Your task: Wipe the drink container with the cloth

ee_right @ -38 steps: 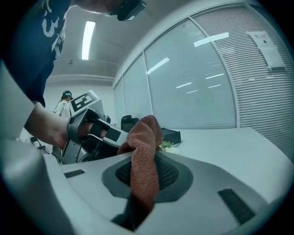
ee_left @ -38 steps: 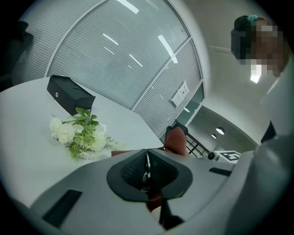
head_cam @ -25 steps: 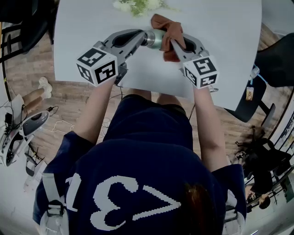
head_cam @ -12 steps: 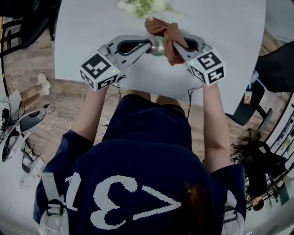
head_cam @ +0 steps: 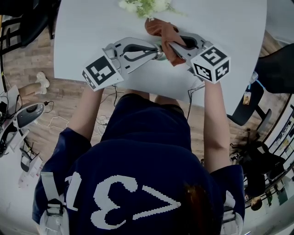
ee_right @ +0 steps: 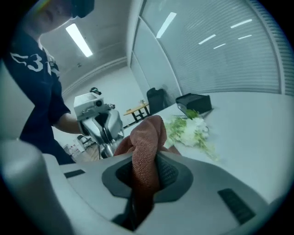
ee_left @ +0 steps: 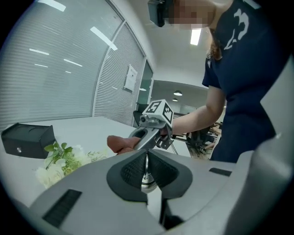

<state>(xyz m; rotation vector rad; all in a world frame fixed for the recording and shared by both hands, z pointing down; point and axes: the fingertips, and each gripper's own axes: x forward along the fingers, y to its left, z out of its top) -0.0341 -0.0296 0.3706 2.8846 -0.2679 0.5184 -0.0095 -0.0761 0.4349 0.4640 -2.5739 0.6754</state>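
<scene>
Gripping drink container (ee_left: 147,182) w/ L tongs (ee_left: 146,167): pads all but shut on a thin shiny metal part of it, seen end-on in L gripper view. From head view, only a silver glint of it betw. the two tools.

Clamped in R tongs (ee_right: 145,176): rust-brown cloth (ee_right: 147,137), bunched betw. the pads, standing up past the tips and trailing back thru the jaws. Looks to be lying against the container's side, tho contact not clear from any view.

Both tongs up off the white counter (head_cam: 92,27), tips turned in toward each other over its middle, container and cloth betw. them.

Just past the cloth, lying on counter: white flowers w/ green leaves (head_cam: 143,5). Further back, near the blinds: black box (ee_left: 28,139), well apart from the tongs.

Below in head view: person in dark blue shirt (head_cam: 147,151), bare forearms reaching fwd. Wood floor (head_cam: 69,98) round the counter; dark chair (head_cam: 278,64) at R edge.
</scene>
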